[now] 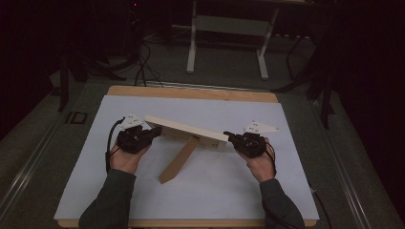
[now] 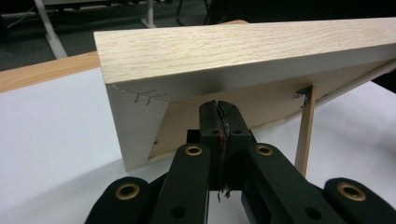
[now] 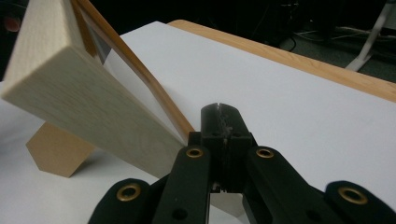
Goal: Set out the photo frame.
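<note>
A wooden frame (image 1: 186, 130) stands tilted on the white counter (image 1: 205, 191), leaning on a back strut (image 1: 177, 162) that reaches toward the person. The left tool (image 1: 155, 131) sits at the frame's left end, jaws clenched together with nothing between them, tips just behind the frame's back panel (image 2: 243, 105). The right tool (image 1: 229, 138) is at the frame's right end, likewise clenched and empty, beside the frame's edge (image 3: 93, 112).

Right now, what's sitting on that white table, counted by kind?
Wooden picture frame propped on its stand leg: 1
Black handheld grippers, left and right, shut at each end of the frame: 2
White sheet covering the tabletop: 1
Total: 4
</note>
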`<act>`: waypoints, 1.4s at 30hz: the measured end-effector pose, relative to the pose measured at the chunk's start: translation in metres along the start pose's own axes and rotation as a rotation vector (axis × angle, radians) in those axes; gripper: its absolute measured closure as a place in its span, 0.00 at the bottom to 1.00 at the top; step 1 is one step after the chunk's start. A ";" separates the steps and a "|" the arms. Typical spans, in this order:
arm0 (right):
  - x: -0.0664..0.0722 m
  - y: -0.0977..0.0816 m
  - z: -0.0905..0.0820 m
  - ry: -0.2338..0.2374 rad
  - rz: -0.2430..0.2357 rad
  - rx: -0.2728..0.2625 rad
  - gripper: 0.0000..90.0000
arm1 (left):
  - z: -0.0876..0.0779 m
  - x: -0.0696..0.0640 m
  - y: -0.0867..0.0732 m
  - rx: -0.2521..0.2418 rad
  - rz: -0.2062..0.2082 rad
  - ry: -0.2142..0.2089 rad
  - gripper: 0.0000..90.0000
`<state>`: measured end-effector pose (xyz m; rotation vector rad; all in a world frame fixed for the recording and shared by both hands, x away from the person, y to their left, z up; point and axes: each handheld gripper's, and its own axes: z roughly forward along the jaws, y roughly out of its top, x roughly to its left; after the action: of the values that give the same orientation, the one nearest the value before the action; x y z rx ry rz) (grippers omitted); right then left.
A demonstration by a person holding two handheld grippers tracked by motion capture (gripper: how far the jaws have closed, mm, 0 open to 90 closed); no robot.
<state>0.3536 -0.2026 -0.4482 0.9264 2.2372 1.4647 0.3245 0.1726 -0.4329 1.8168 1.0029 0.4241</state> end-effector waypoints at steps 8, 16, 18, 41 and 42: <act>0.001 0.002 0.000 0.001 0.000 -0.004 1.00 | 0.001 -0.002 0.002 -0.003 0.004 -0.003 1.00; 0.001 0.002 0.000 0.011 0.007 -0.010 1.00 | 0.005 -0.004 0.004 0.001 0.007 -0.011 1.00; 0.001 0.003 0.000 0.011 0.005 -0.012 1.00 | 0.006 -0.004 0.004 0.004 0.010 -0.012 1.00; 0.007 0.003 -0.001 0.024 -0.008 -0.010 1.00 | 0.016 -0.011 0.011 0.013 0.023 -0.018 1.00; 0.008 0.003 -0.001 0.026 -0.007 -0.010 1.00 | 0.017 -0.012 0.011 0.012 0.022 -0.020 1.00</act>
<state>0.3482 -0.1976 -0.4442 0.9011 2.2472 1.4914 0.3339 0.1511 -0.4290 1.8405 0.9748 0.4136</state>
